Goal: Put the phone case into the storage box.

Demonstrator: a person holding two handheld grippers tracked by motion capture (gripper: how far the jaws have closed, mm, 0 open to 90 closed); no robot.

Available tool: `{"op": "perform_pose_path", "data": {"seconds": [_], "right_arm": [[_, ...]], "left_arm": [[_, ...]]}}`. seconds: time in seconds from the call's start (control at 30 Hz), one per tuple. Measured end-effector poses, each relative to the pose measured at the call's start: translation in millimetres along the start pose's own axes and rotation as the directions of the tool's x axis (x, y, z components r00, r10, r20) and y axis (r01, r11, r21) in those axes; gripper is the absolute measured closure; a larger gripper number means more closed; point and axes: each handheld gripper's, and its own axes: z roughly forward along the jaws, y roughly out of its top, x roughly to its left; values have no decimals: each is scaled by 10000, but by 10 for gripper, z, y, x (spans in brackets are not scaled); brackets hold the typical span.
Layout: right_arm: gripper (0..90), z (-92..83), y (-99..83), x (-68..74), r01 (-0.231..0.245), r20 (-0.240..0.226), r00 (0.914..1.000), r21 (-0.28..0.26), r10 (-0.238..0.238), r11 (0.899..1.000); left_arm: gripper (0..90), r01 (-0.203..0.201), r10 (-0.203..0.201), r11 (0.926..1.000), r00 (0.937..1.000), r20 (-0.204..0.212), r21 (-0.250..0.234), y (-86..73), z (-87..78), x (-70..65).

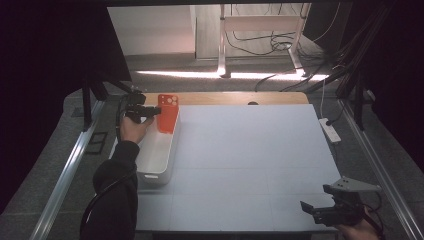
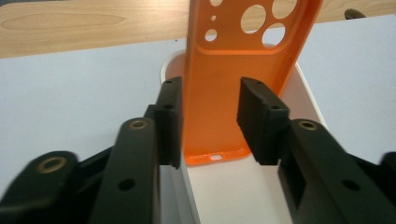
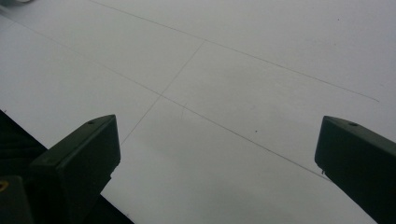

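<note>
Black jaws of the left gripper stand apart on either side of an orange phone case, and as far as I can tell from the left gripper view there is a gap at the right pad while the left pad sits very close to the case's edge, so I read the grip as released, not clamped. No earlier look is on hand, so I judge only what stands now. The case is upright in the far end of a white bin, its long axis vertical, camera holes at the top, charging-port end down on or near the bin floor, hollow inner side facing the gripper. It seems to lean against the bin's far wall. To finish this well, I would draw the gripper straight back along its own line, keeping both pads off the case's rims so nothing tips it over, and only then lift away. From the high view the bin sits at the left edge of the pale table. Over at the near right corner the right gripper hangs above bare table, jaws wide and holding nothing.
</note>
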Motion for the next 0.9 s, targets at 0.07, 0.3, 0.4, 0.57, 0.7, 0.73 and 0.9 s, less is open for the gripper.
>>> {"op": "perform_pose_path", "data": {"seconds": [0.07, 0.3, 0.4, 0.57, 0.7, 0.73, 0.9], "right_arm": [[4, 0, 0, 1, 3, 6, 10000, -5, -3, 10000], [4, 1, 1, 2, 10, 9, 10000, 0, -10, 10000], [4, 2, 1, 3, 3, 9, 10000, 15, -3, 10000], [4, 5, 1, 3, 12, -7, 10000, 22, -12, 10000], [4, 6, 2, 4, 15, -11, 10000, 29, -15, 10000], [4, 7, 2, 4, 19, -9, 10000, 35, -19, 10000], [4, 9, 2, 5, 27, -9, 10000, 50, -27, 10000]], "left_arm": [[548, -56, 56, 10000, 10000, 21, -31, -10, -6, -9], [435, -302, 310, 9993, 9988, 368, -224, -30, -30, -4], [401, -428, 436, 9988, 9984, 372, -236, -35, -41, -14], [371, -496, 518, 9979, 9974, 503, -426, -47, -80, -30], [340, -507, 535, 9976, 9968, 599, -472, -53, -96, -37], [332, -543, 572, 9973, 9965, 602, -493, -54, -99, -40], [295, -645, 683, 9963, 9953, 689, -562, -62, -114, -53]]}}
